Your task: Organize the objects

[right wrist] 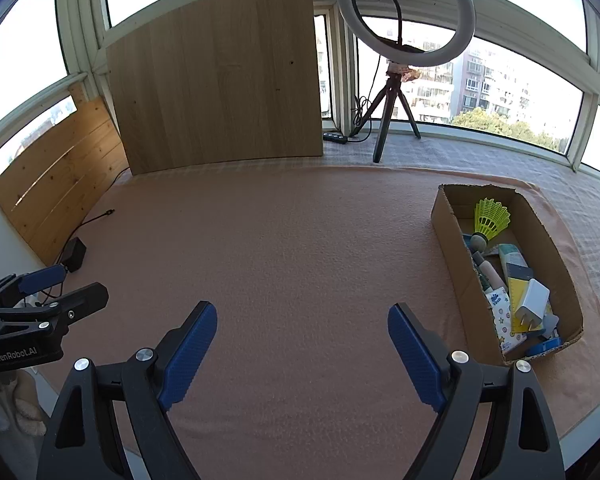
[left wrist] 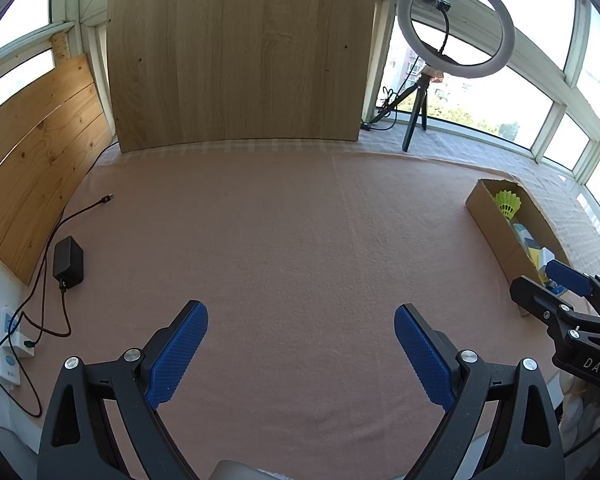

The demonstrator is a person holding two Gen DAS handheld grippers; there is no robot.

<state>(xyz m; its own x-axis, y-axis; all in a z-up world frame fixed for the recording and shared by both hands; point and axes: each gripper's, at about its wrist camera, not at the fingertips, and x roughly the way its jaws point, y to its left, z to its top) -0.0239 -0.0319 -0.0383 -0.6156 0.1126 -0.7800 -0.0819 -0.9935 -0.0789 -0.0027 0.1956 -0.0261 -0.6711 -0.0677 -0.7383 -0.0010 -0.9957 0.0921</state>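
A cardboard box [right wrist: 448, 236] lies on the pink cloth at the right, also in the left wrist view as cardboard box [left wrist: 490, 224]. Inside it are a yellow shuttlecock [right wrist: 491, 218], a white charger plug [right wrist: 534, 300], a yellow ruler, a tissue pack and several other small items. My right gripper [right wrist: 302, 320] hovers open over bare cloth left of the box, nothing between its blue pads. My left gripper [left wrist: 301, 322] is likewise open and empty above the cloth. Each gripper shows at the edge of the other's view: right gripper [left wrist: 548, 284], left gripper [right wrist: 68, 282].
A black power adapter [left wrist: 68, 262] with its cable and a white power strip [left wrist: 8, 344] lie at the left edge. A wooden board [left wrist: 240, 56] leans at the back, pine planks [left wrist: 36, 156] at the left. A ring light on a tripod [right wrist: 396, 92] stands by the window.
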